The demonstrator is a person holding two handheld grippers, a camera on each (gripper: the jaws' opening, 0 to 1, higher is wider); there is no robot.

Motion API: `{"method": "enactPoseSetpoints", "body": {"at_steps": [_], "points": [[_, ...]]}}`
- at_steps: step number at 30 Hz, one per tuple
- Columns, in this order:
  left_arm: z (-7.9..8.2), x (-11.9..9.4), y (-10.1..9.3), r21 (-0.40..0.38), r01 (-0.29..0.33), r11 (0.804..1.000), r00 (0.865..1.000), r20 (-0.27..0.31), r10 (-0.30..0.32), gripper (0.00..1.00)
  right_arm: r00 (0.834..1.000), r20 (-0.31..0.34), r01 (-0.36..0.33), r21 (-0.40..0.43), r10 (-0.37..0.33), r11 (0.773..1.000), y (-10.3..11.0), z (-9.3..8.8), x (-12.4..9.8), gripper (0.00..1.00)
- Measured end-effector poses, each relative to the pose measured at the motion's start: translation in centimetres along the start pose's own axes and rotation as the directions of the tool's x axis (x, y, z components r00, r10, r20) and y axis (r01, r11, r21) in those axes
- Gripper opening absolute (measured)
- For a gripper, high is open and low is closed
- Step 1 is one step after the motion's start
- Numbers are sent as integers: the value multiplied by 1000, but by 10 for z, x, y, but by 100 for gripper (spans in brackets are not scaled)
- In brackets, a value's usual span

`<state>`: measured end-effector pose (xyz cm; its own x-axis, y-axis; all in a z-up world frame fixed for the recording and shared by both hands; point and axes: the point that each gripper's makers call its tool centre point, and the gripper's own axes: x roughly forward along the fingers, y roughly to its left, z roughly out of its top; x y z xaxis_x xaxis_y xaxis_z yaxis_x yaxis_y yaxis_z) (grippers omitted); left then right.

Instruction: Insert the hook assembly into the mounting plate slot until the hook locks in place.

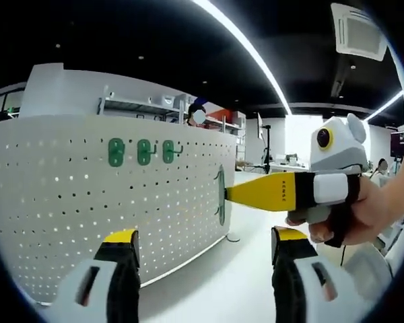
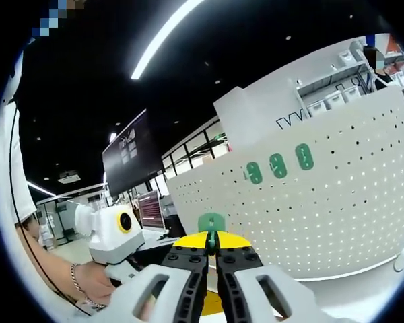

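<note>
Left gripper [image 1: 200, 259] jaws spread apart, nothing between them, right gripper [image 2: 212, 259] jaws clamped on the green hook assembly [image 2: 211, 222], held at the white pegboard mounting plate [image 1: 87, 202], three green hooks [image 1: 143, 151] already mounted higher up, shelving [image 1: 158, 108] behind the board.

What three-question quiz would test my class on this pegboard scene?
1. How many green plastic hook plates are already mounted on the white perforated metal pegboard?
2. True or false: the left gripper is shut on a hook.
3. What does the right gripper hold? A) a green hook piece B) a red screwdriver C) nothing

Key: 1) three; 2) false, its jaws stand apart; 3) A.
</note>
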<state>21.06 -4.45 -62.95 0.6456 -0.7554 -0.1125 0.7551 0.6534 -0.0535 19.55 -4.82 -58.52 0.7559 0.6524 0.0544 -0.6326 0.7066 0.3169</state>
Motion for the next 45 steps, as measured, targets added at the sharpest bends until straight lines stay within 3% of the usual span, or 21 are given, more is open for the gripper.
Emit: {"method": "enactPoseSetpoints", "body": {"at_steps": [4, 6, 8, 10, 16, 21, 45], "points": [[-2, 0, 1, -3, -2, 1000, 1000, -4, 2, 82, 998, -24, 62, -133, -66, 989, -8, 1, -2, 0], [-3, 0, 1, -6, -4, 1000, 1000, -7, 4, 82, 993, -40, 96, -219, -108, 971, -11, 1, -3, 0], [-3, 0, 0, -8, -3, 1000, 1000, -9, 3, 82, 988, -49, 126, -325, -149, 937, -15, 0, -5, 0], [-4, -1, 0, -5, -1, 1000, 1000, -11, 1, 81, 983, -42, 151, -361, -178, 920, -18, 1, -6, 0], [-4, -1, -1, -2, -1, 1000, 1000, -14, 1, 81, 983, -49, 151, -318, -175, 936, -21, 0, -6, 0], [-8, -3, 1, -7, -6, 1000, 1000, -23, 6, 81, 979, -39, 185, -264, -202, 947, -36, 5, -6, 0], [-26, -22, 15, -14, -45, 999, 998, -54, 44, 79, 954, 32, 296, -234, -297, 926, -86, 40, 1, 0]]}}
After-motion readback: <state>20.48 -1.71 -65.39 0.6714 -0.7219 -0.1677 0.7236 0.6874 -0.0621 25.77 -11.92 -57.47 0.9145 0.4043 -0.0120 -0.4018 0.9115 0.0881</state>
